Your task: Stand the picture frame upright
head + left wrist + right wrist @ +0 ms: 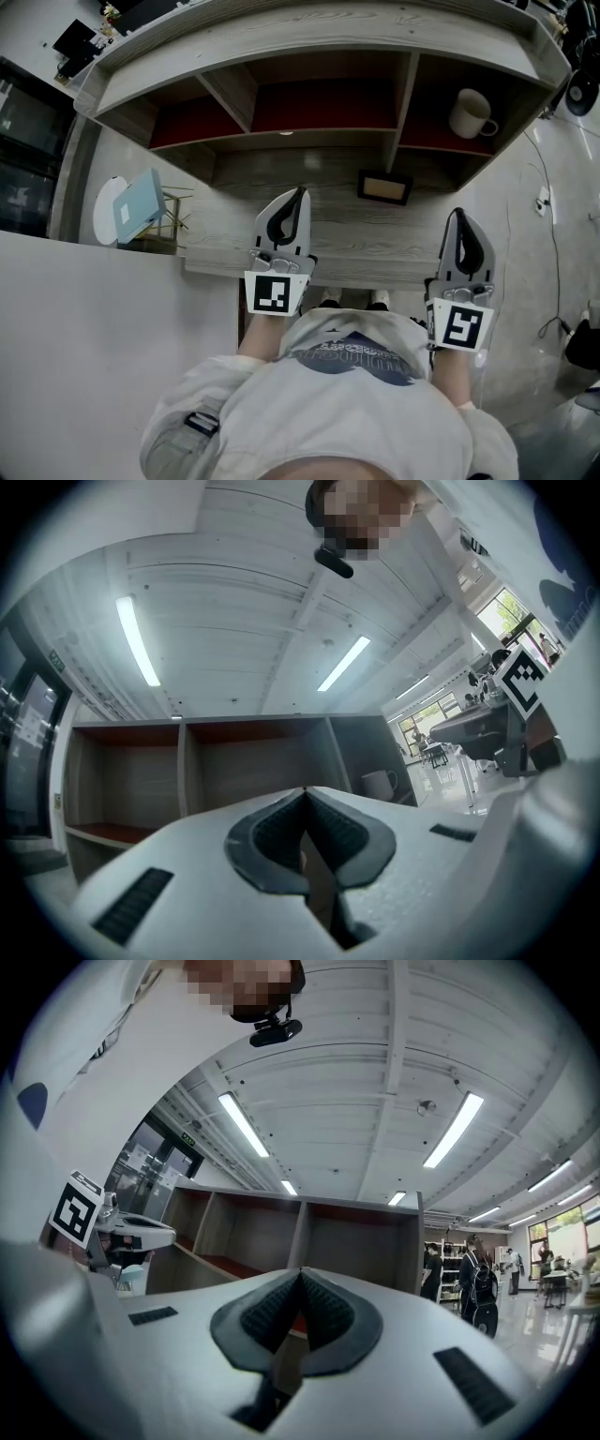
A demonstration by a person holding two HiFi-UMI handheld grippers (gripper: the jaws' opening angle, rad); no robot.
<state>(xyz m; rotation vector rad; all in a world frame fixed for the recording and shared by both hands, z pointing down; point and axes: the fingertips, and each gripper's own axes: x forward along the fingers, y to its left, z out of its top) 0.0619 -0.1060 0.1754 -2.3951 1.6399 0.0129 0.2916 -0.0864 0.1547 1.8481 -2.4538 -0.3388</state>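
Both tools are pressed together with nothing between the pads. The left gripper (301,192) and right gripper (457,214) hover side by side over the desk (239,187). The picture frame (384,187) sits on that desk under the shelf unit (319,56), between the two: about 3 o'clock from the left tips, about 10 o'clock from the right tips, so a similar reach for either. Its long axis runs 9 to 3. From this steep angle I can't tell whether it lies flat or stands leaning.
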